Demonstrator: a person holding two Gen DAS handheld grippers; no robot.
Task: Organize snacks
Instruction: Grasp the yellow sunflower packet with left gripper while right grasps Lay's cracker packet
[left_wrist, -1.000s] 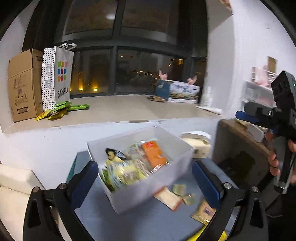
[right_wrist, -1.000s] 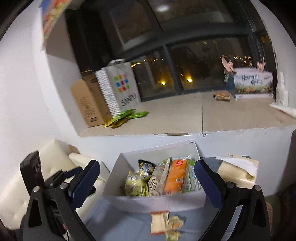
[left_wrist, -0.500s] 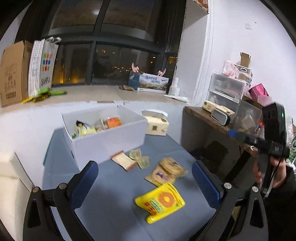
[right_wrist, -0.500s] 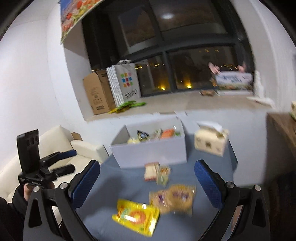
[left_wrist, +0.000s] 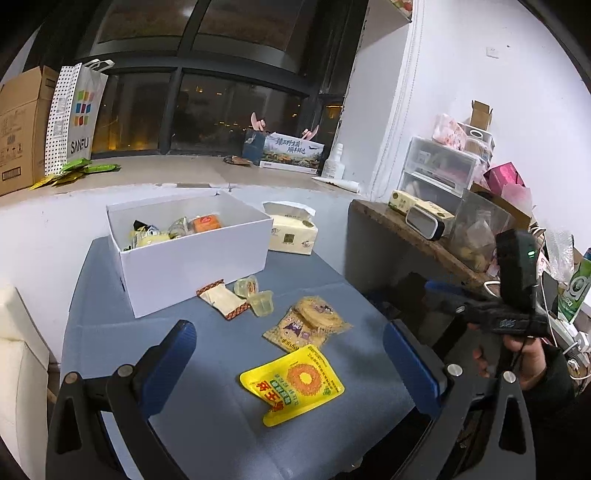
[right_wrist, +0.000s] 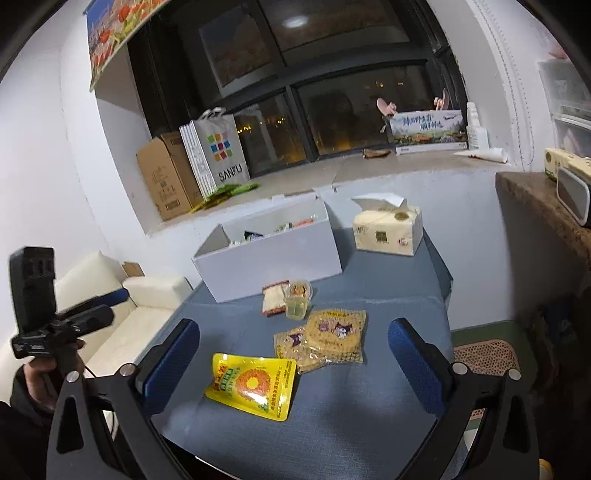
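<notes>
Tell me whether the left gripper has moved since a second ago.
Yes. The left gripper has pulled back from the white box, which now looks smaller and farther away, and the yellow packet on the table has come into view between its open fingers.

Both grippers now sit farther back from the white box (left_wrist: 192, 254) than a second ago, when it filled the lower middle of each view. With that retreat the yellow packet (left_wrist: 291, 384), the two cookie packs (right_wrist: 325, 339), the jelly cups (left_wrist: 258, 299) and the wrapped wafer (left_wrist: 221, 301) come into sight on the blue table (left_wrist: 110, 332), between the wide-spread fingers
</notes>
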